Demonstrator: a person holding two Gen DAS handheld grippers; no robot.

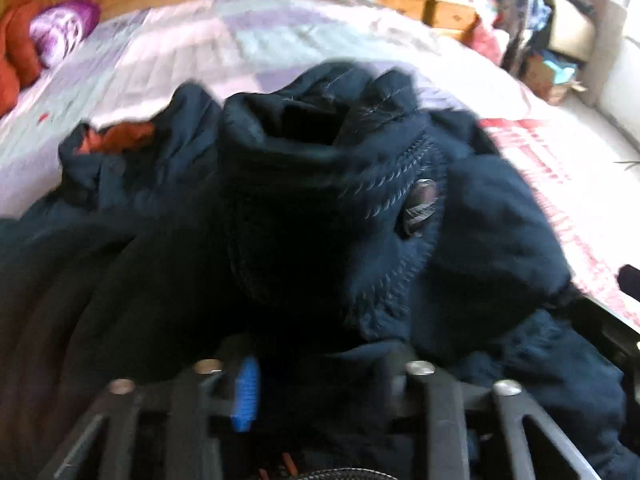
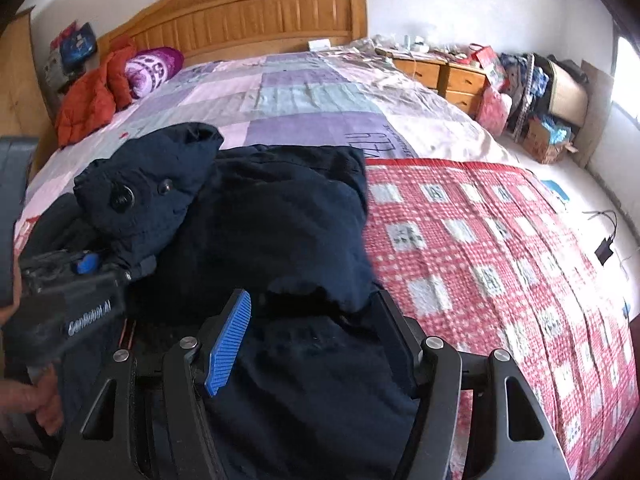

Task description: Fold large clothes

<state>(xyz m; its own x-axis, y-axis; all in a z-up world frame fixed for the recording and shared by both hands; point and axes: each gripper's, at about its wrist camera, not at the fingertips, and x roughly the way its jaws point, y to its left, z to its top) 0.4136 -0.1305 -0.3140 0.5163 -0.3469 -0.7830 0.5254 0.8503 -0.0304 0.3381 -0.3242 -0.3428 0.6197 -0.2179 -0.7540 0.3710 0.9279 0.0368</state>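
Bed (image 2: 320, 92) carries navy coat (image 2: 256, 216) at 9 o'clock, red checked mat (image 2: 500, 240) at 3 o'clock.

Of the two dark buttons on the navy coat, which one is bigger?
The left button is bigger; the smaller button sits to its right on the same raised fold of the navy coat.

Both wrist views close over bed (image 2: 320, 92), headboardward

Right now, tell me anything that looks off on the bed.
The navy coat is not flat: one part with two buttons is bunched in a lump on its left side, beside the left gripper. The right gripper stands open over the near edge. An orange jacket lies crumpled by the headboard.
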